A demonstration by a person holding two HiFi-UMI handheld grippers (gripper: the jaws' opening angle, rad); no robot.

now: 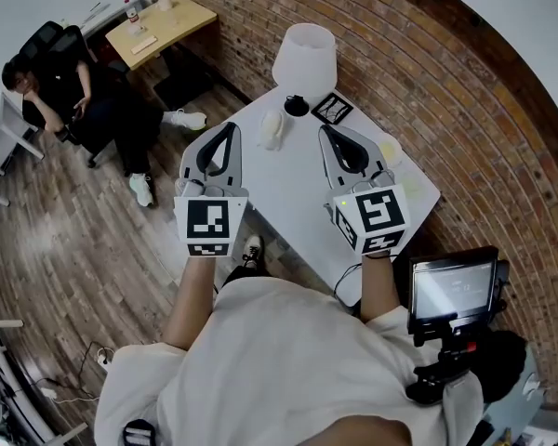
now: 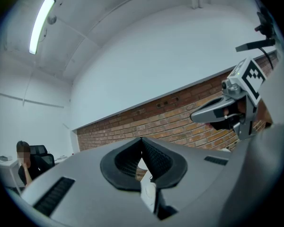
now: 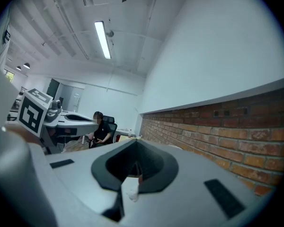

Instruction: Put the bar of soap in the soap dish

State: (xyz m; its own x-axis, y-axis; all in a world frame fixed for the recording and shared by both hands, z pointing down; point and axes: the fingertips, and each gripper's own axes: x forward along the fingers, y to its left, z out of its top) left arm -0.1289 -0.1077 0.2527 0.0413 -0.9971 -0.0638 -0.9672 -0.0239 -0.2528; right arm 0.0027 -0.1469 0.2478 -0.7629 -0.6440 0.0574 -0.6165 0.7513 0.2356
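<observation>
Above the white counter (image 1: 288,193), left gripper (image 1: 229,130) and right gripper (image 1: 327,132) hover level, fingers pressed together, empty, likely poised to reach the pale soap (image 1: 272,130) just beyond.

No text, number or brand can be read in any view.

We look down on a table (image 1: 293,203) with a brick wall (image 1: 428,72) behind it and to its right. A lamp (image 1: 305,56) stands at the far end, a marker card (image 1: 332,108) just right of its base. A small object (image 1: 272,130) lies between the left gripper (image 1: 231,128) and right gripper (image 1: 327,132). A seated person (image 1: 84,96) and a desk (image 1: 161,26) are well apart at far left.
</observation>
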